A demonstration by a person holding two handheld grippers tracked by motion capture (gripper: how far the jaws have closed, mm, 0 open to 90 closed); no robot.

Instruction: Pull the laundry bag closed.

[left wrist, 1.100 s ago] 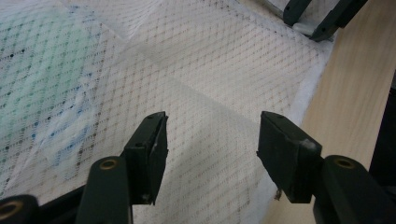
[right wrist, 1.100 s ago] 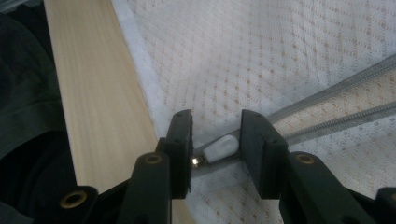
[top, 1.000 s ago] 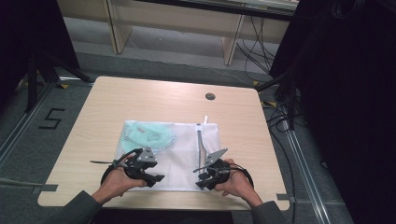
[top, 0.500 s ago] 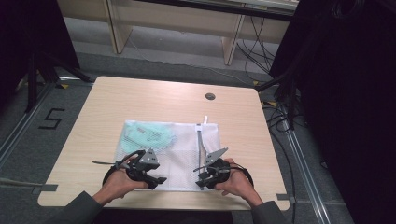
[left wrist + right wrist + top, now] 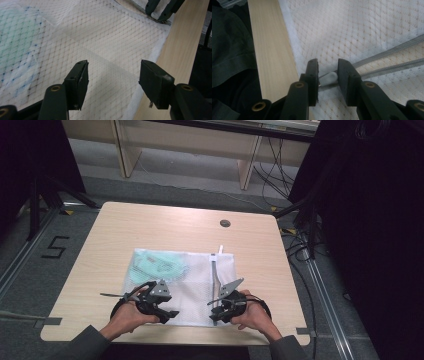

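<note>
White mesh laundry bag [image 5: 195,280] lies flat at desk [image 5: 120,227] near edge, pale green garment [image 5: 157,266] inside. Right hand-held gripper [image 5: 327,75] nearly closed around zipper pull [image 5: 327,78]; left hand-held gripper [image 5: 112,75] wide open, empty, over mesh. Bag likely light, limp, snag-prone; small pull best hold.

White mesh laundry bag [image 5: 192,280] with a diamond weave, grey zipper [image 5: 387,60], mint-green garment [image 5: 157,266] inside, on a pale wood table [image 5: 150,227].
</note>
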